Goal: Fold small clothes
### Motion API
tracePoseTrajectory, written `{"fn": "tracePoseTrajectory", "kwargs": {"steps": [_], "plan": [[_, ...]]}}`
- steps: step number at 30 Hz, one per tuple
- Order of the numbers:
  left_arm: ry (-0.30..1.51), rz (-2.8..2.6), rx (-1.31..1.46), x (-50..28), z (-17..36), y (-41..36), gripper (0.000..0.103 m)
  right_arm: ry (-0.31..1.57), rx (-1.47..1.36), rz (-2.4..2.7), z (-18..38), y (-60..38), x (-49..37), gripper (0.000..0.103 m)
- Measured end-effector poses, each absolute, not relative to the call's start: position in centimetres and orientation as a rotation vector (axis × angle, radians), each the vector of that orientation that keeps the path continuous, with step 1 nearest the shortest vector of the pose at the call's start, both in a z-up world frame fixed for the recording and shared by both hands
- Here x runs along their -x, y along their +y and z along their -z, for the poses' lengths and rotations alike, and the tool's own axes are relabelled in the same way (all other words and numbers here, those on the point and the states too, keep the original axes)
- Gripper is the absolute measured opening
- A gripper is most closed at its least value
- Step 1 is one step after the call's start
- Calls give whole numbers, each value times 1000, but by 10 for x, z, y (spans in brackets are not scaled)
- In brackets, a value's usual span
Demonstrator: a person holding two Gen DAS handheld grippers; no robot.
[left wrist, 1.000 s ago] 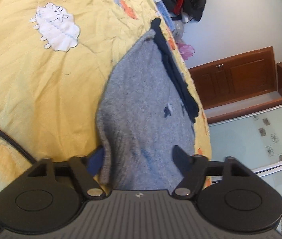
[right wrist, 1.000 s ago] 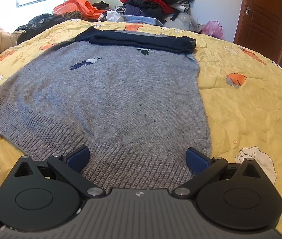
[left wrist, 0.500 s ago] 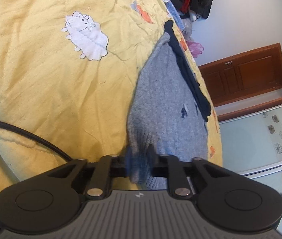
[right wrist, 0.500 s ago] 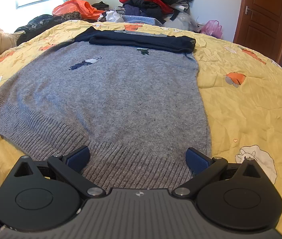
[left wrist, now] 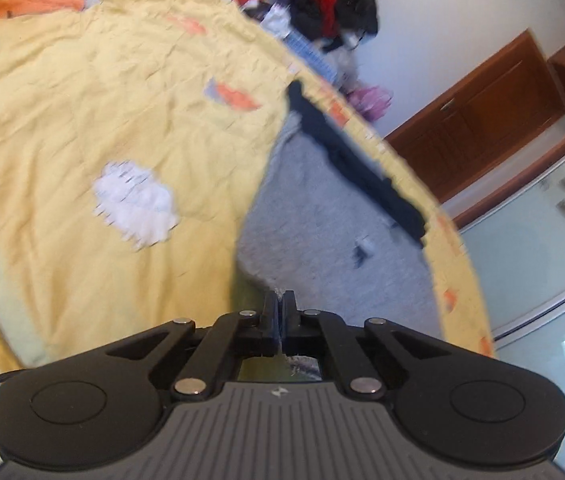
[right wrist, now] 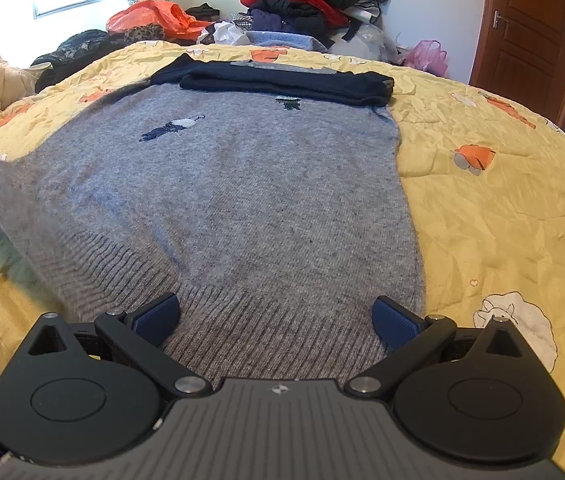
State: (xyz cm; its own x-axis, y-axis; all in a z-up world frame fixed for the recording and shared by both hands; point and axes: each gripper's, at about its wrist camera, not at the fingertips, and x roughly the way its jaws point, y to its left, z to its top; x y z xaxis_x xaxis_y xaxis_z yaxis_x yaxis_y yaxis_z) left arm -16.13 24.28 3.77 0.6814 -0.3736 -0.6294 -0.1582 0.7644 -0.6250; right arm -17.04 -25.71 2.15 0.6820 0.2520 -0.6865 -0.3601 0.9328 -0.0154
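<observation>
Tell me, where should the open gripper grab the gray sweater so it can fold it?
Probably the ribbed bottom hem of the gray sweater, near its right corner, coming in low from the bed's near edge. That hem lies flat right between the open fingers of the right gripper, with the yellow quilt beneath. The left gripper seems to be shut on the other hem corner.

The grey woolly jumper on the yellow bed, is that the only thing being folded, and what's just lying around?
For the job:
- grey knitted jumper with dark navy folded sleeves
- left gripper, pinched shut on the jumper's corner
- right gripper, open over the ribbed hem

Just lying about:
- heap of red and black clothes
- orange plastic bag
- yellow quilt underneath
</observation>
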Motion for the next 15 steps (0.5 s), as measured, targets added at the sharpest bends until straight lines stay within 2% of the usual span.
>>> {"fn": "tracePoseTrajectory", "kwargs": {"steps": [3, 8, 11, 13, 15], "plan": [[965, 94, 713, 166, -2, 240, 1, 740, 152, -345, -21, -257, 172, 103], [897, 145, 696, 179, -24, 246, 3, 793, 122, -383, -30, -263, 167, 103], [844, 143, 703, 174, -38, 254, 14, 813, -56, -433, -46, -291, 156, 102], [842, 159, 727, 168, -36, 251, 29, 843, -249, -404, -51, -323, 145, 102], [880, 172, 721, 158, -26, 239, 41, 896, -466, -362, -48, -359, 133, 98]]}}
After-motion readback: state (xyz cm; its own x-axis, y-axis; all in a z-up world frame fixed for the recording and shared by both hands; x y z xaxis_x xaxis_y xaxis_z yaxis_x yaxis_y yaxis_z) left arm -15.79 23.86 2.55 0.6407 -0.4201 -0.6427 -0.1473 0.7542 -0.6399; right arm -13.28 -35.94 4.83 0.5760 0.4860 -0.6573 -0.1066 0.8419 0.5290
